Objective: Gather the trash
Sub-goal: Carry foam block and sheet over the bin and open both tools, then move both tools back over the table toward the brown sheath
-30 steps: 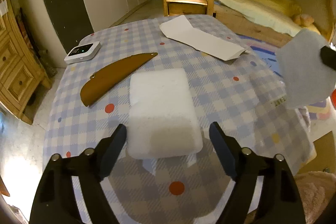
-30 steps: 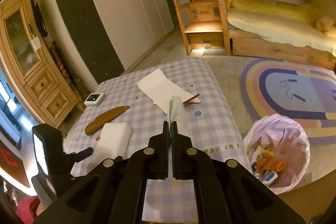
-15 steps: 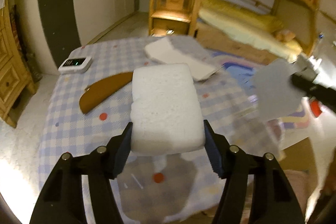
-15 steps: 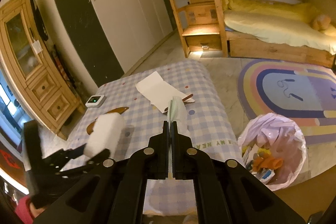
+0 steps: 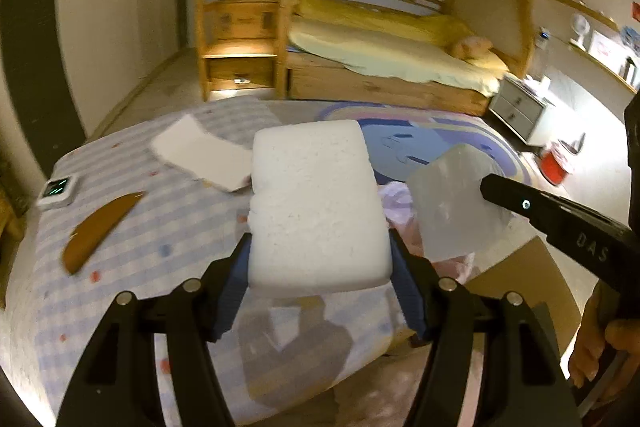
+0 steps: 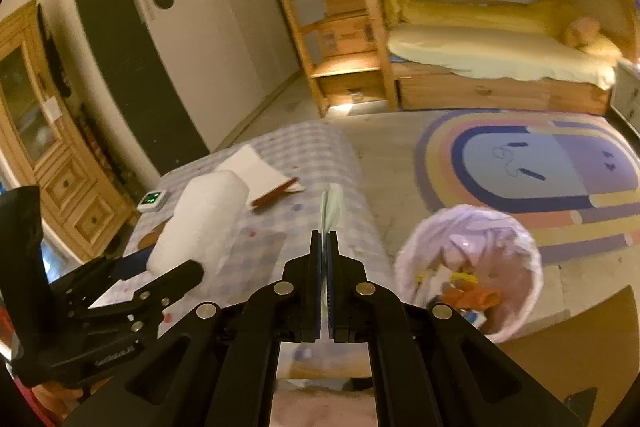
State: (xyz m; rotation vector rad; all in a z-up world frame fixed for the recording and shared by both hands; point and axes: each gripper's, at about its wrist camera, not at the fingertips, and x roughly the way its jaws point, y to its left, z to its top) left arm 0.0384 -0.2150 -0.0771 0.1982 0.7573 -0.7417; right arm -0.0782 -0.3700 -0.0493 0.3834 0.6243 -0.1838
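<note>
A thick white foam block [image 5: 316,203] hangs above the checked table [image 5: 120,307], pressed between the pads of my left gripper [image 5: 320,259]. In the right wrist view the same block [image 6: 200,219] sticks up from the left gripper [image 6: 160,267] at lower left. My right gripper [image 6: 324,239] is shut on a thin pale sheet [image 6: 331,207], seen edge-on. From the left wrist view that sheet [image 5: 452,203] hangs flat from the right gripper [image 5: 492,187], over the pink bag. A bin lined with a pink bag [image 6: 472,213] stands on the floor right of the table, with trash inside.
On the table lie a white paper [image 5: 200,155], a curved brown piece [image 5: 96,231], a small white device with a green display [image 5: 56,191] and a reddish stick [image 6: 276,193]. Cardboard [image 5: 520,287] lies by the bin. A rug, a bunk bed and a wooden cabinet surround the table.
My left gripper closed on the foam block, lifted it off the table and swung it right. The right gripper carried the pale sheet right, towards the bin.
</note>
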